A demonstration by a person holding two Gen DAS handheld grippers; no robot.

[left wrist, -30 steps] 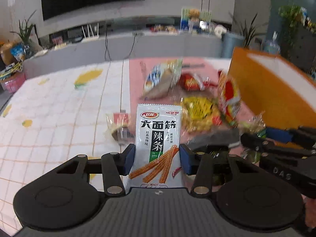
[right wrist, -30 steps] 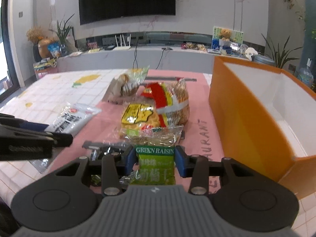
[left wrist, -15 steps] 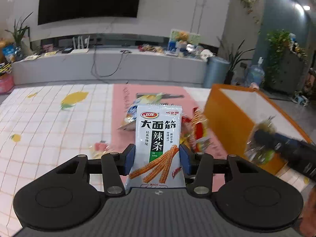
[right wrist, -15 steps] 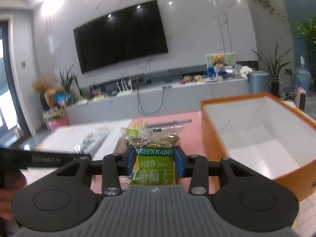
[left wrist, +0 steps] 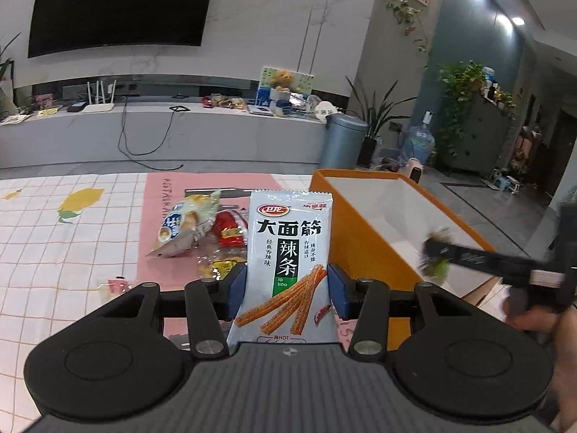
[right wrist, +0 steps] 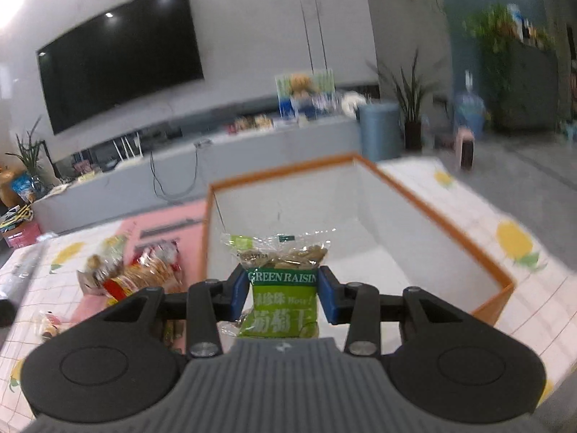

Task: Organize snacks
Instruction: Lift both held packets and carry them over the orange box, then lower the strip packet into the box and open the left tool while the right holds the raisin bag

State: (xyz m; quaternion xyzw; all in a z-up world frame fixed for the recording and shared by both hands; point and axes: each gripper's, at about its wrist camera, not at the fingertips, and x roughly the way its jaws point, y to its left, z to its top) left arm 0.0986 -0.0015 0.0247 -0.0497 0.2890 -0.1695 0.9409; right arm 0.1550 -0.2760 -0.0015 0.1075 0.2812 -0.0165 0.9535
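Note:
My left gripper (left wrist: 286,294) is shut on a white spicy-strip snack packet (left wrist: 288,252), held upright above the table, left of the orange box (left wrist: 364,249). My right gripper (right wrist: 283,296) is shut on a green raisin packet (right wrist: 283,288) and holds it over the near left part of the open orange box (right wrist: 425,213), whose white inside looks bare. In the left wrist view the right gripper (left wrist: 434,252) shows blurred over the box with the raisin packet in it. Loose snack packets (left wrist: 194,223) lie on the pink mat; they also show in the right wrist view (right wrist: 144,270).
A pink mat (left wrist: 155,209) lies on the white checked tablecloth (left wrist: 54,245) with lemon prints. A small wrapped snack (left wrist: 113,283) lies left of the pile. A grey counter (left wrist: 162,133), bin (left wrist: 340,140) and plants stand beyond the table.
Both grippers have risen from the snack pile with their packets. The right gripper has swung right to hang over the orange box; the left has lifted and faces the box.

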